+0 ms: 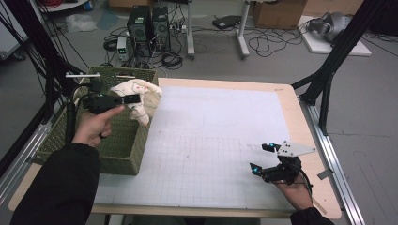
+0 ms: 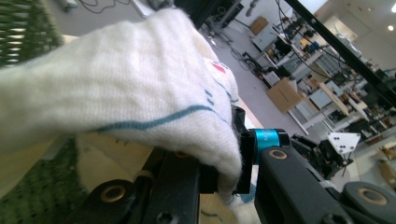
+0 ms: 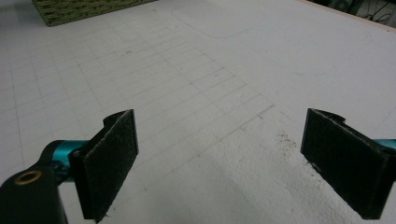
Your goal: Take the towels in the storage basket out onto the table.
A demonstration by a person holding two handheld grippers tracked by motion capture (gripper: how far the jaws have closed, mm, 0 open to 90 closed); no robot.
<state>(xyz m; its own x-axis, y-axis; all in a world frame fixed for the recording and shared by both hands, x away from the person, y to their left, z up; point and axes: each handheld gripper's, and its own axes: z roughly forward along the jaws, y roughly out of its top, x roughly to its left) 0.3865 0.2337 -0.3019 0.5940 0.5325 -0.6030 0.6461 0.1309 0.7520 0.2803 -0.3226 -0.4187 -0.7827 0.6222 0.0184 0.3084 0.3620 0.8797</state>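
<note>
My left gripper (image 1: 135,99) is shut on a white knitted cloth (image 1: 141,96) with a teal stripe and small red marks. It holds the cloth in the air above the near right part of a green wicker basket (image 1: 123,159). In the left gripper view the cloth (image 2: 140,84) drapes over the jaws and is pinched between the pads at my left gripper (image 2: 236,161). My right gripper (image 1: 261,158) rests low over the white gridded mat (image 1: 211,140) at the lower right. It stands open, with its pads (image 3: 112,158) wide apart around bare mat at my right gripper (image 3: 229,158).
The basket (image 2: 28,28) takes up the table's left side, and one corner of the basket (image 3: 84,9) lies far ahead of the right gripper. The wooden table edge (image 1: 300,122) frames the mat. Black frame posts, computers and cables stand on the floor beyond.
</note>
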